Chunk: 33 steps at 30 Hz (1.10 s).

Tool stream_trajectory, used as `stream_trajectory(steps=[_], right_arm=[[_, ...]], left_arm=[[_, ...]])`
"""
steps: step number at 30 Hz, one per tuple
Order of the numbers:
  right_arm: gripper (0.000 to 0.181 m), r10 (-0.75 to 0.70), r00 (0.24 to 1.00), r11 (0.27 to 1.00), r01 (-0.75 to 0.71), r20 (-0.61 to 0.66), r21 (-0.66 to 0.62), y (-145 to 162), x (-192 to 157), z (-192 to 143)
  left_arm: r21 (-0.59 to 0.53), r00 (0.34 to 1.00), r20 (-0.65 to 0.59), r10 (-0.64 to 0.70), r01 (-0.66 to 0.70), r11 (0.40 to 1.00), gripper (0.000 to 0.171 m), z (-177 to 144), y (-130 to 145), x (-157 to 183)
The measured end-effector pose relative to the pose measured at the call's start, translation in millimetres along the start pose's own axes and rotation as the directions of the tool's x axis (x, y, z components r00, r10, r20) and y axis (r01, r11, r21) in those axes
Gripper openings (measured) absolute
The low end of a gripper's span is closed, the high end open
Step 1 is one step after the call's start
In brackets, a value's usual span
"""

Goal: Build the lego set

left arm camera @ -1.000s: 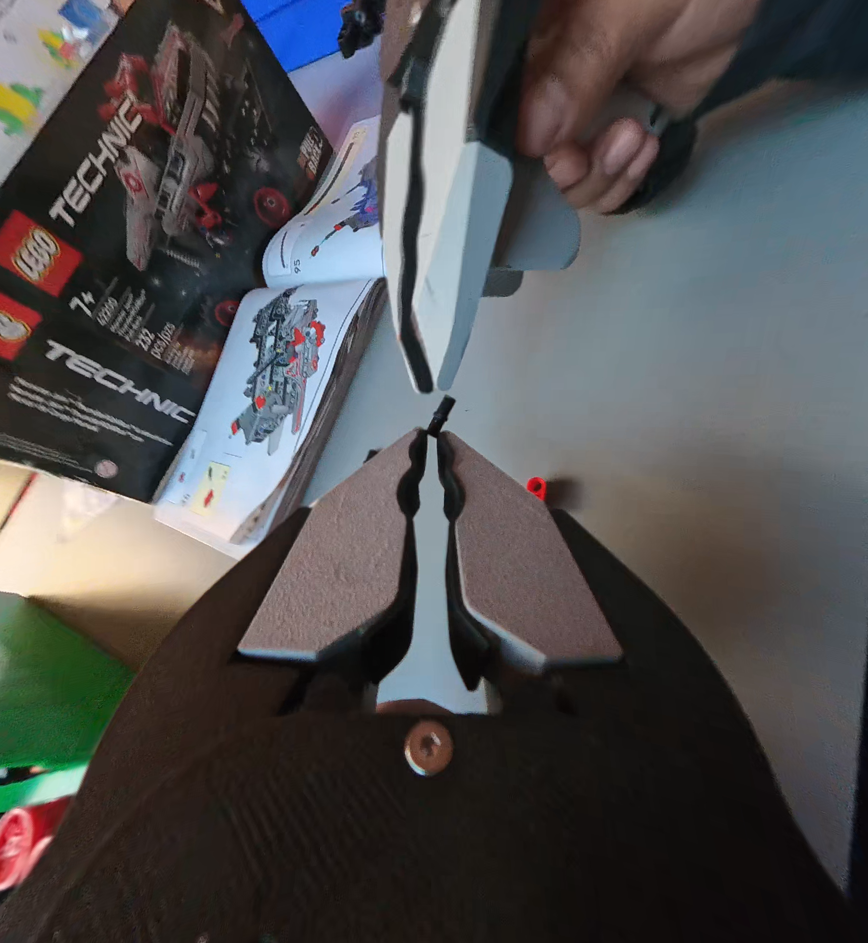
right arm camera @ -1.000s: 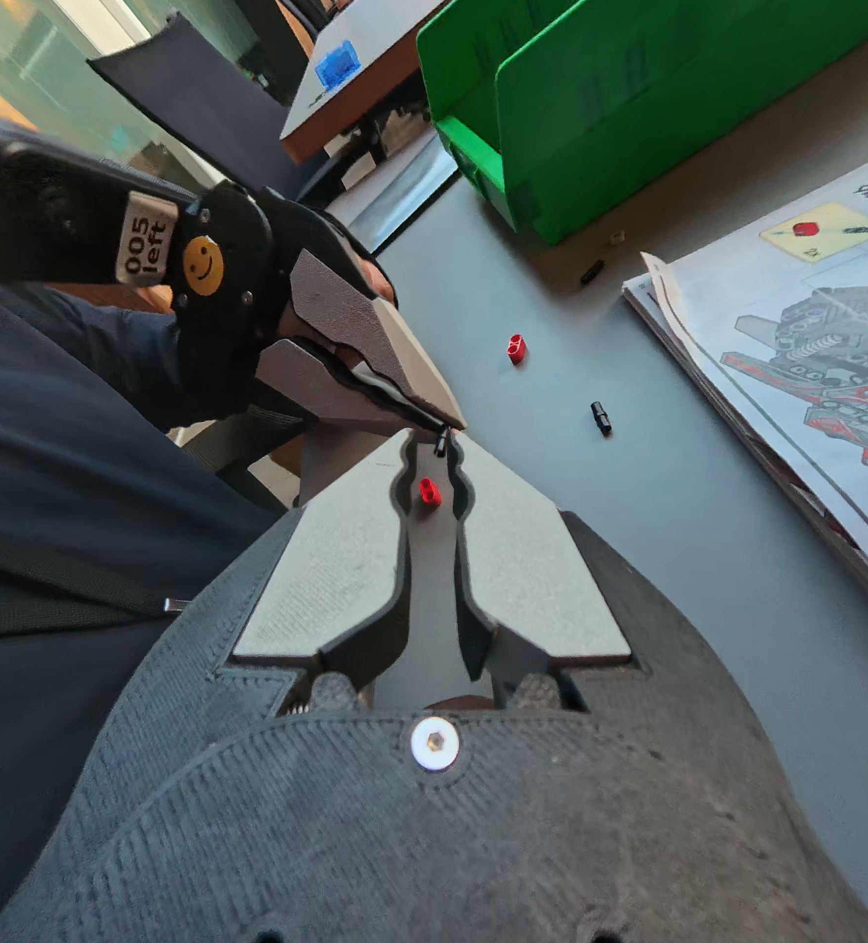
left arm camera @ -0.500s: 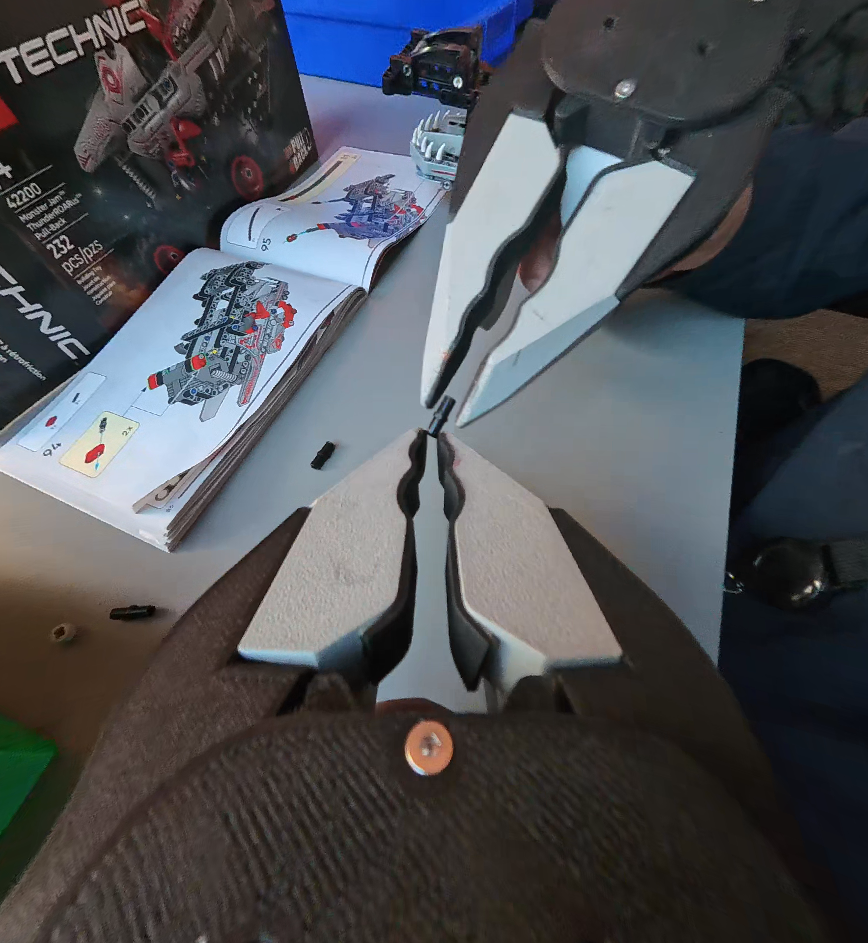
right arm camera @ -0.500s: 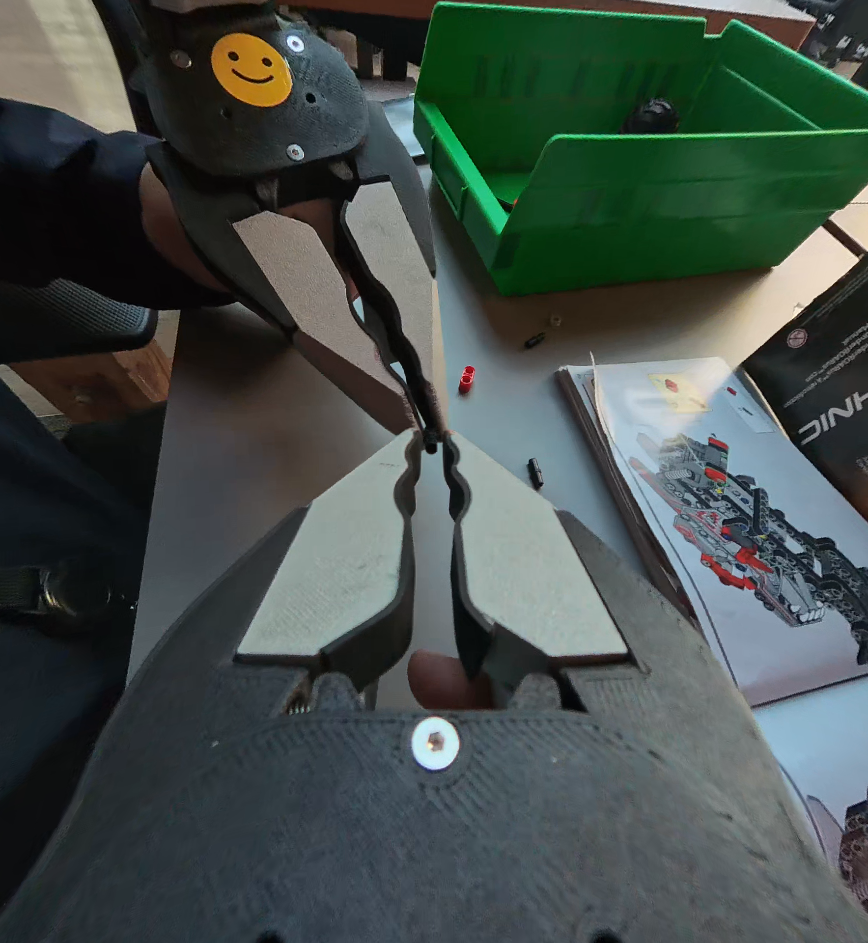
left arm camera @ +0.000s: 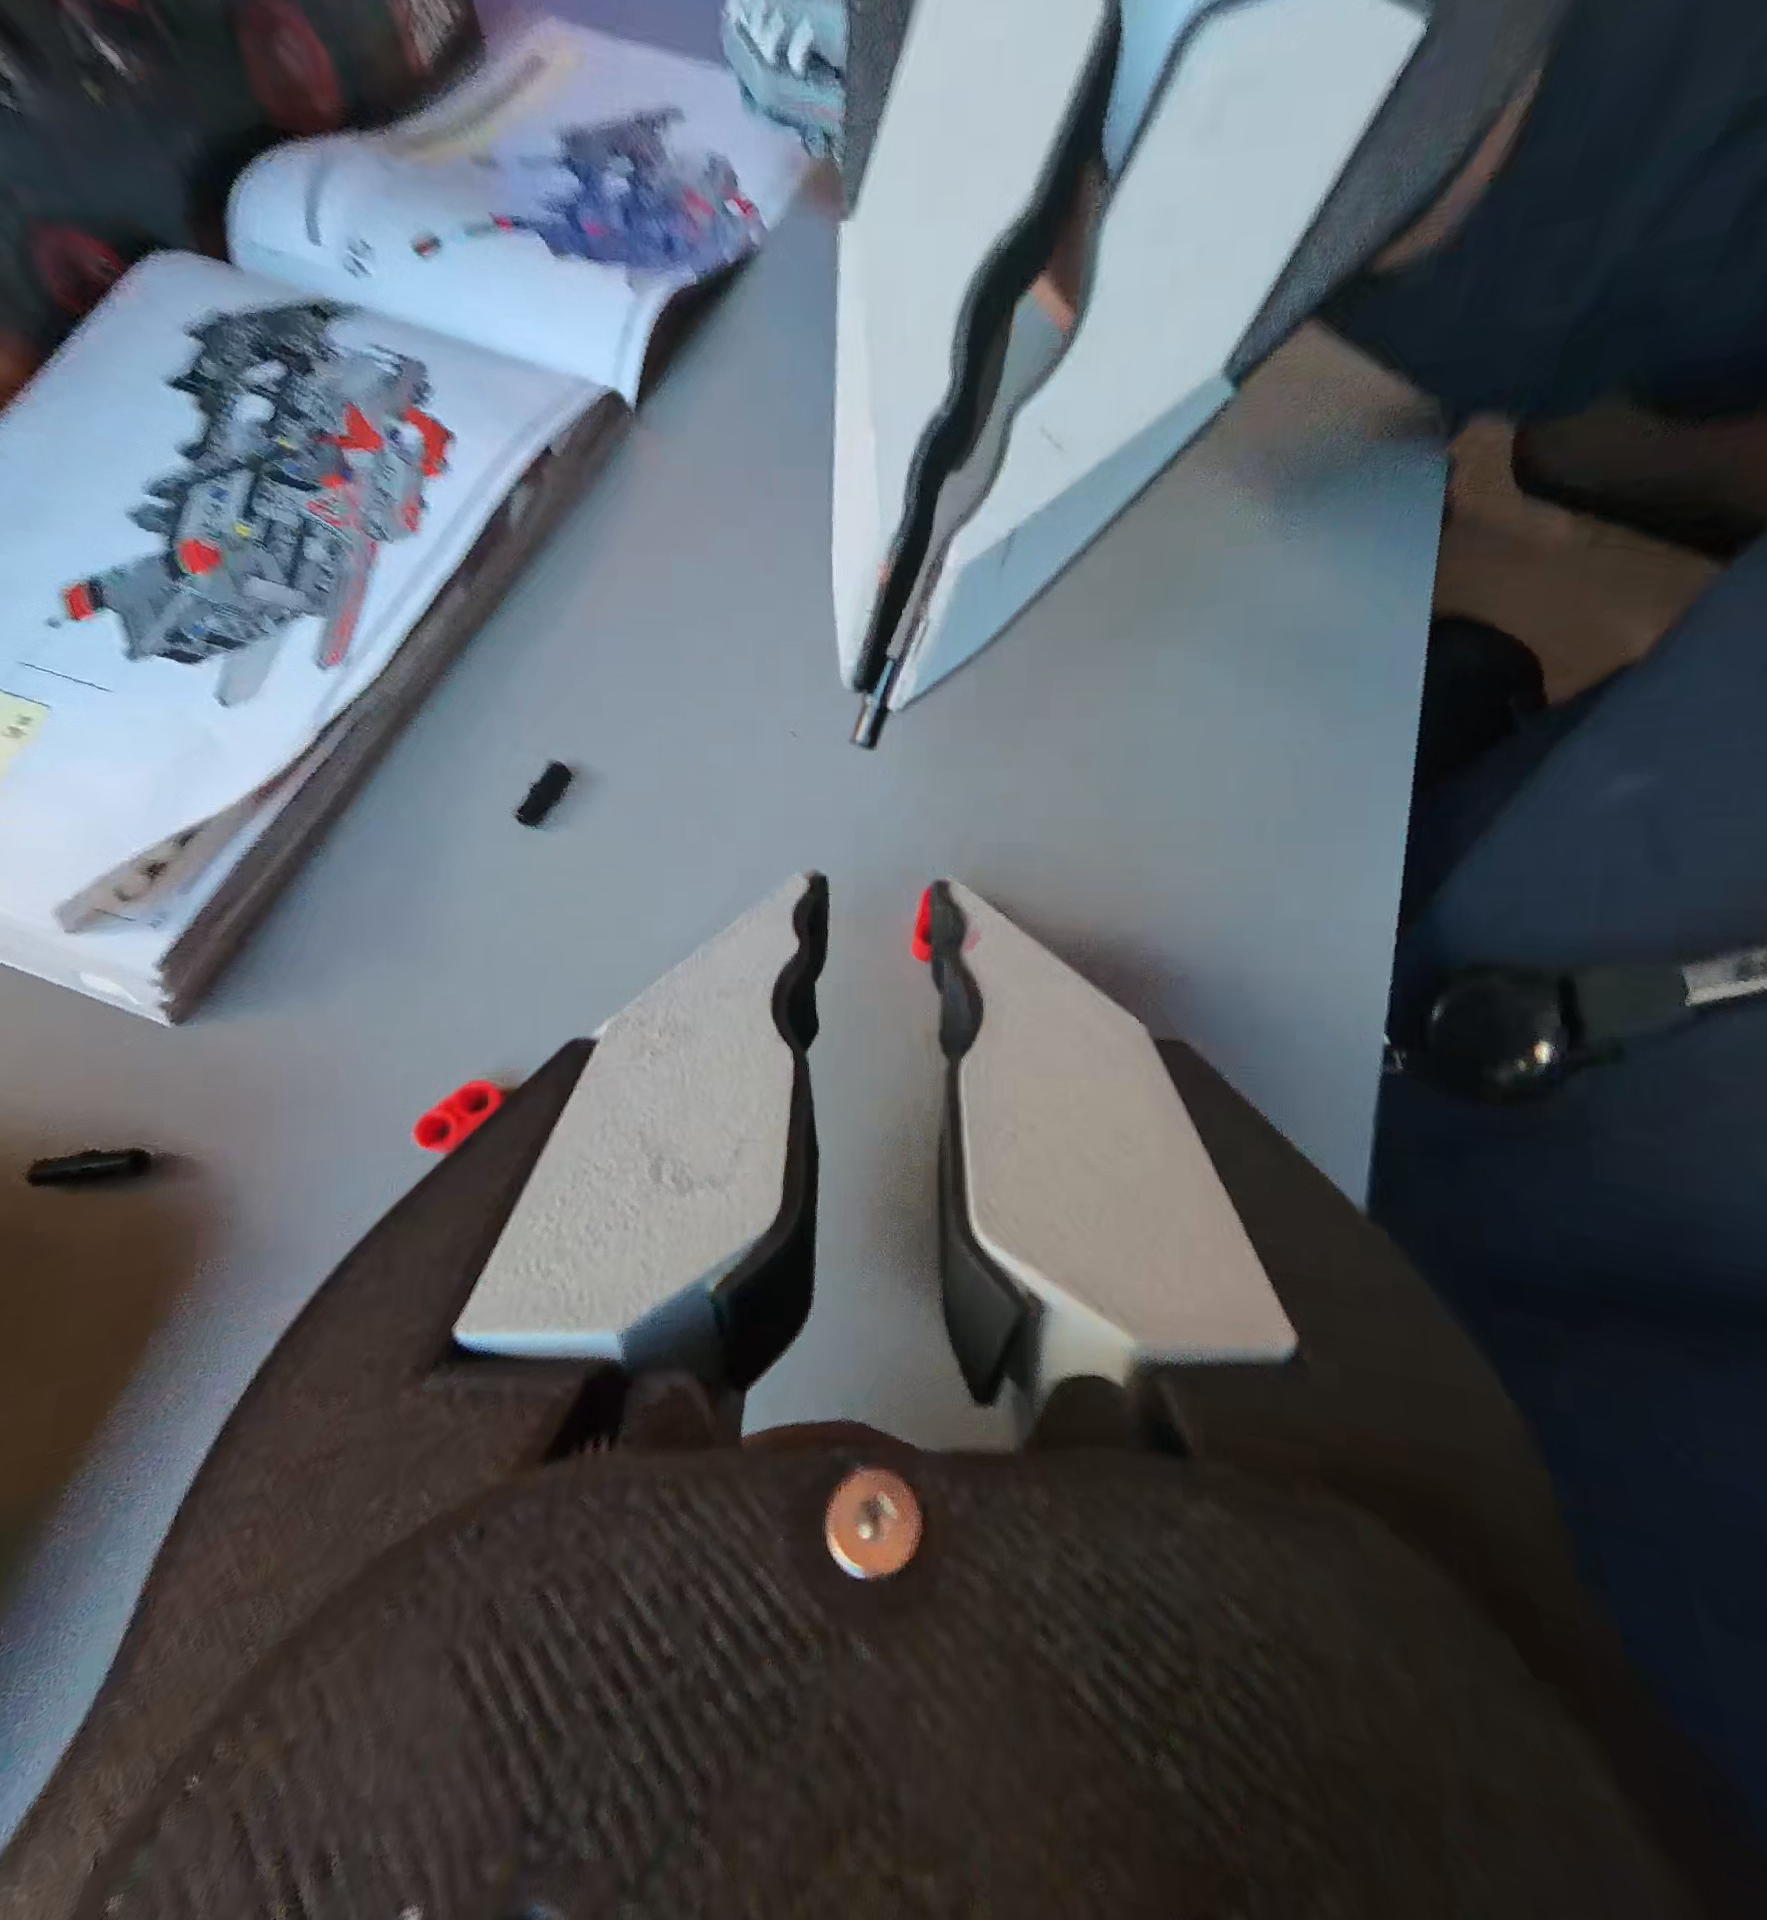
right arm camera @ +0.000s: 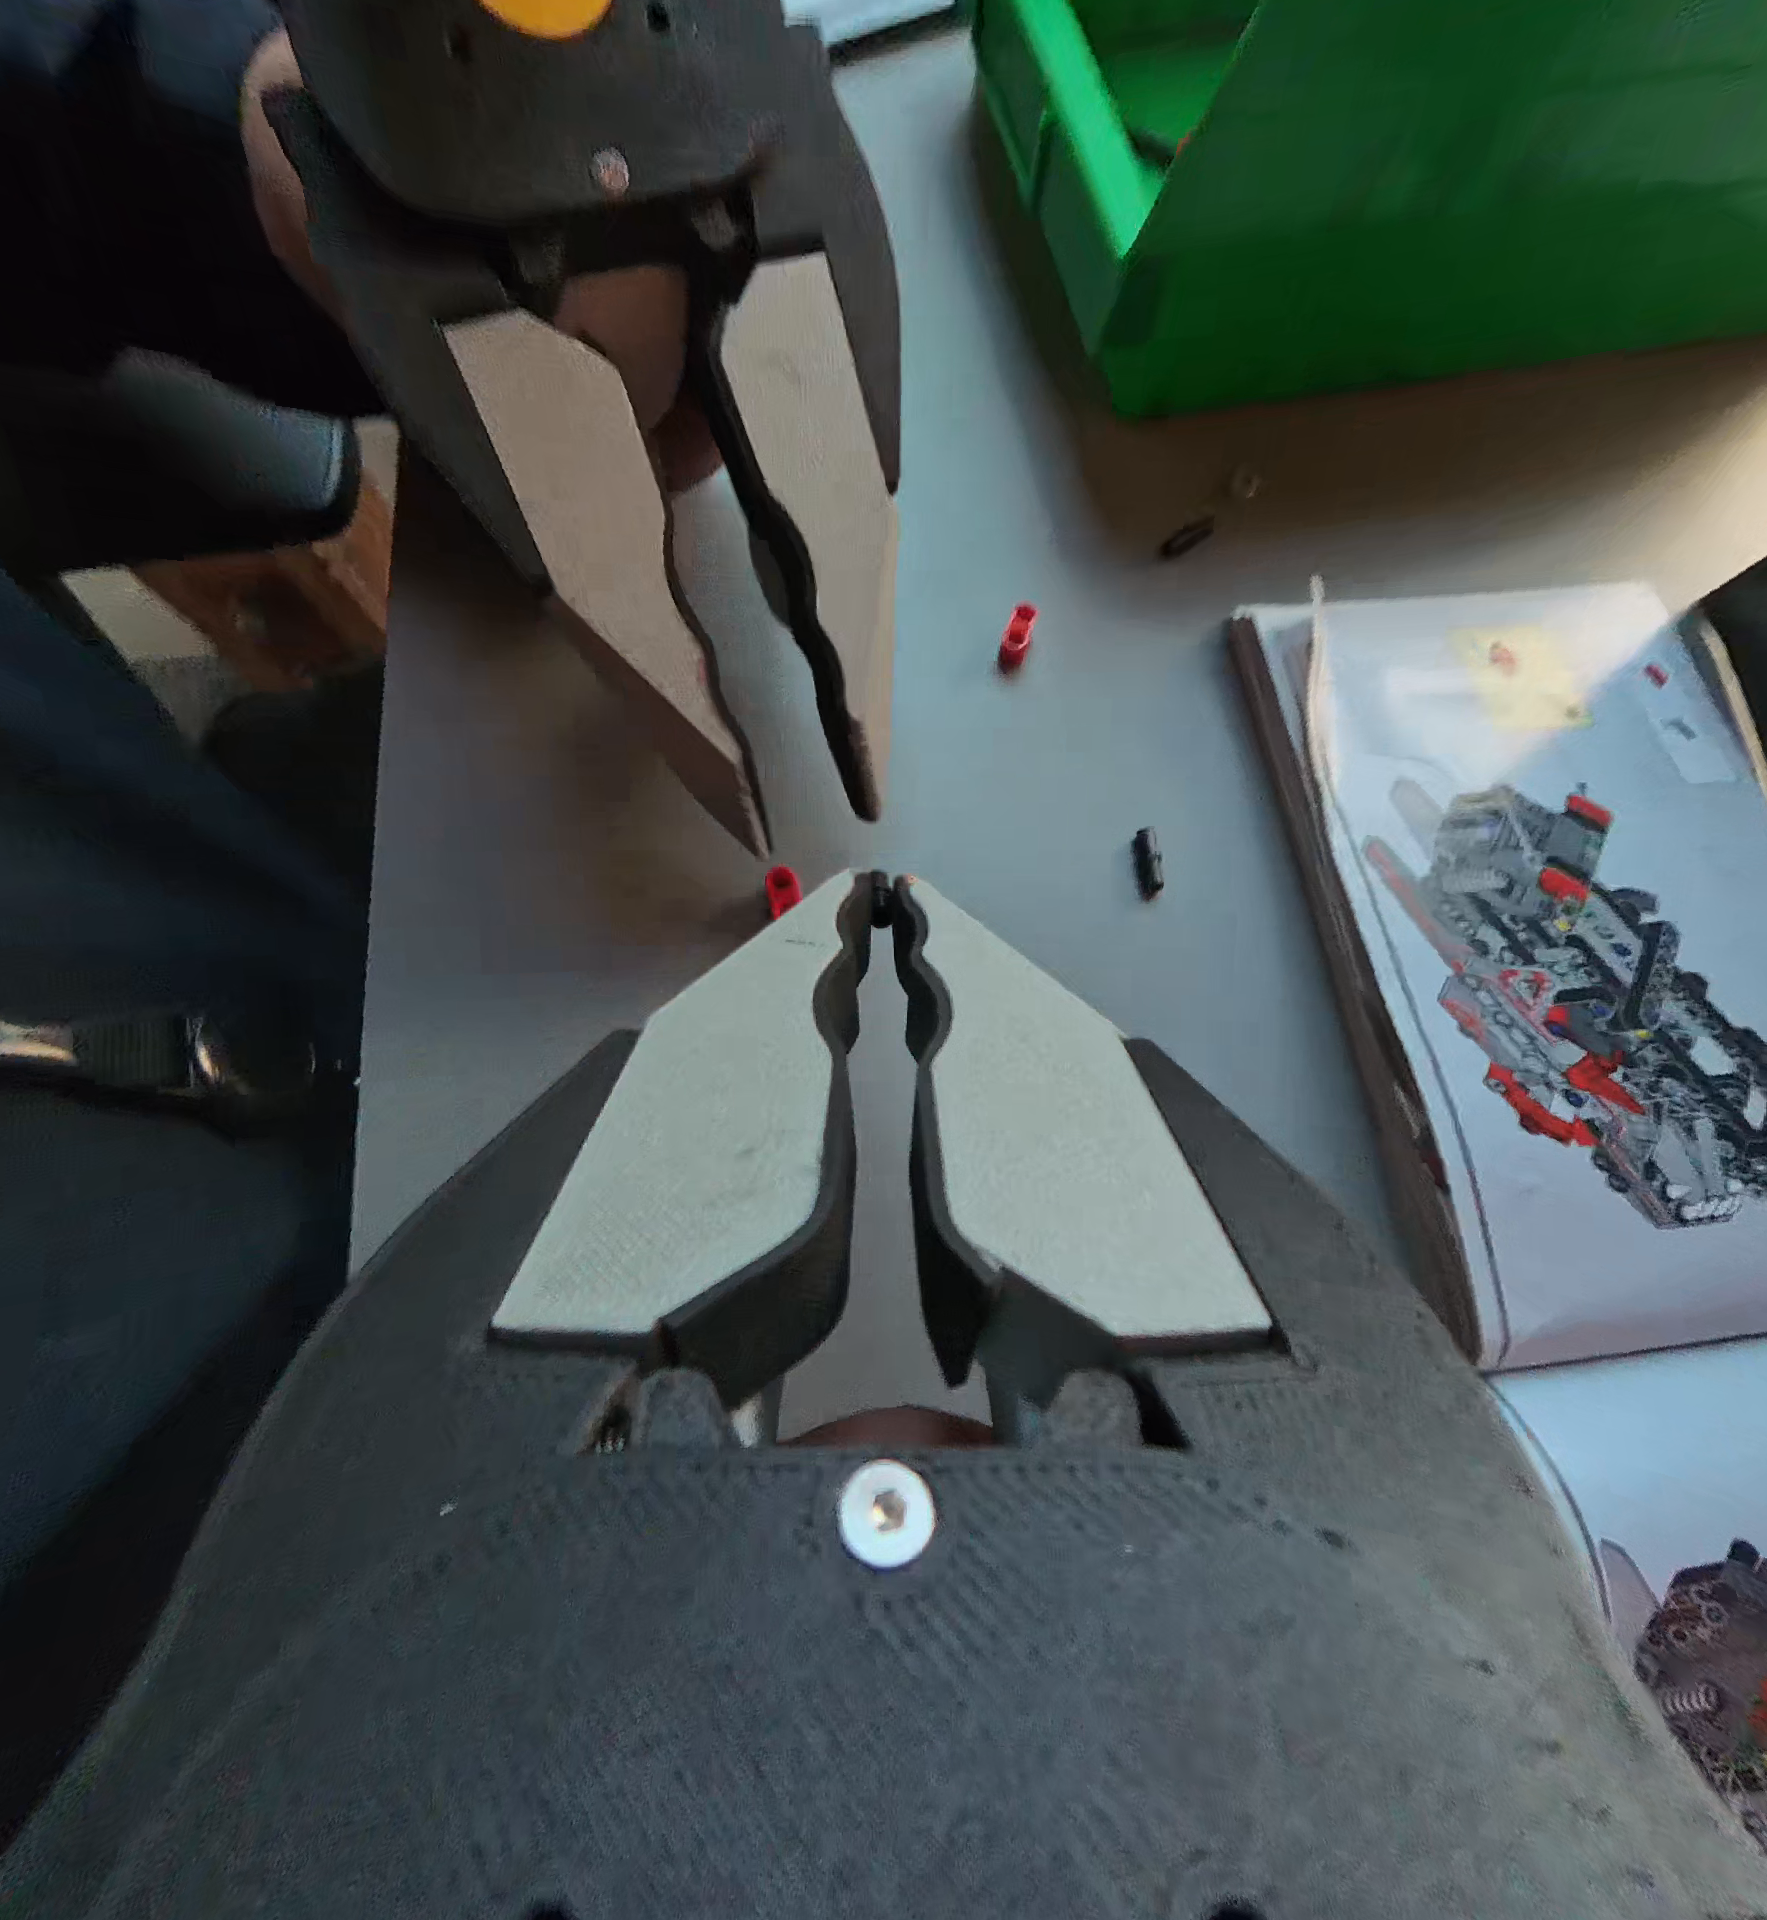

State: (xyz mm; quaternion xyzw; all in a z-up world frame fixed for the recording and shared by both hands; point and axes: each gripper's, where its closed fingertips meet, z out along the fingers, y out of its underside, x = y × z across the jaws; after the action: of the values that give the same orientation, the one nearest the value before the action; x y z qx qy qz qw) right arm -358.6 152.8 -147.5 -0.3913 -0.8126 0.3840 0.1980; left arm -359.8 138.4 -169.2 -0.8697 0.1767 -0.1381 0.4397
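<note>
Left wrist view: the left tool (left arm camera: 874, 899) is parted to a narrow gap and holds nothing, with bare grey desk (left arm camera: 1118, 790) showing between its tips. A small red piece (left arm camera: 923, 923) lies on the desk just off its right tip. Ahead, the right tool (left arm camera: 884, 686) is closed on a black pin (left arm camera: 874, 712), half of which sticks out past its tips. Ahead and to the left lie a loose black pin (left arm camera: 544, 794) and the open instruction booklet (left arm camera: 235, 540); beside the tool's left shoulder sits a red 2-hole connector (left arm camera: 455, 1114), and farther left another black pin (left arm camera: 87, 1166).

Right wrist view: the right tool (right arm camera: 881, 902) grips the pin (right arm camera: 877, 902) at its very tips. The left tool (right arm camera: 817, 816) faces it, just ahead, with its tips apart. The red piece (right arm camera: 781, 891) lies beside the right tool's left tip. Another red connector (right arm camera: 1016, 632) and a black pin (right arm camera: 1149, 862) lie farther ahead and to the right, before the booklet (right arm camera: 1544, 935) and the green bin (right arm camera: 1481, 208).

The step seems to be joining the pin to a red piece. To do it well, the left tool should close on the near red piece across its flat sides, leave the hole clear, and turn the hole towards the pin. The right tool should then push straight along the pin's axis, since its tip hold is shallow and could let the pin twist.
</note>
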Motion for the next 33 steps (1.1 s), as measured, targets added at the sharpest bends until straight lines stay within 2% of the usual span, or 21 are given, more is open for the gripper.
stream_trajectory(steps=[6,10,26,33], right_arm=[[0.000,-0.052,0.996,0.980,0.066,0.078,-0.185,16.0,-19.8,11.2],[0.000,-0.112,0.989,0.960,0.132,0.094,-0.248,19.5,-22.2,17.8],[0.000,-0.296,0.939,0.837,0.344,0.176,-0.425,25.4,-23.2,23.3],[0.000,-0.385,0.901,0.803,0.433,0.199,-0.410,29.2,-22.8,29.9]], left_arm=[[-0.154,0.998,-0.026,0.056,-0.059,0.986,0.023,12.0,21.8,13.9],[-0.153,0.998,-0.040,0.048,-0.054,0.987,0.005,15.7,19.3,13.8],[-0.152,0.995,-0.072,0.073,-0.083,0.985,0.004,18.3,18.3,14.6],[-0.153,0.994,-0.087,0.071,-0.084,0.985,0.004,18.9,18.3,16.5]])
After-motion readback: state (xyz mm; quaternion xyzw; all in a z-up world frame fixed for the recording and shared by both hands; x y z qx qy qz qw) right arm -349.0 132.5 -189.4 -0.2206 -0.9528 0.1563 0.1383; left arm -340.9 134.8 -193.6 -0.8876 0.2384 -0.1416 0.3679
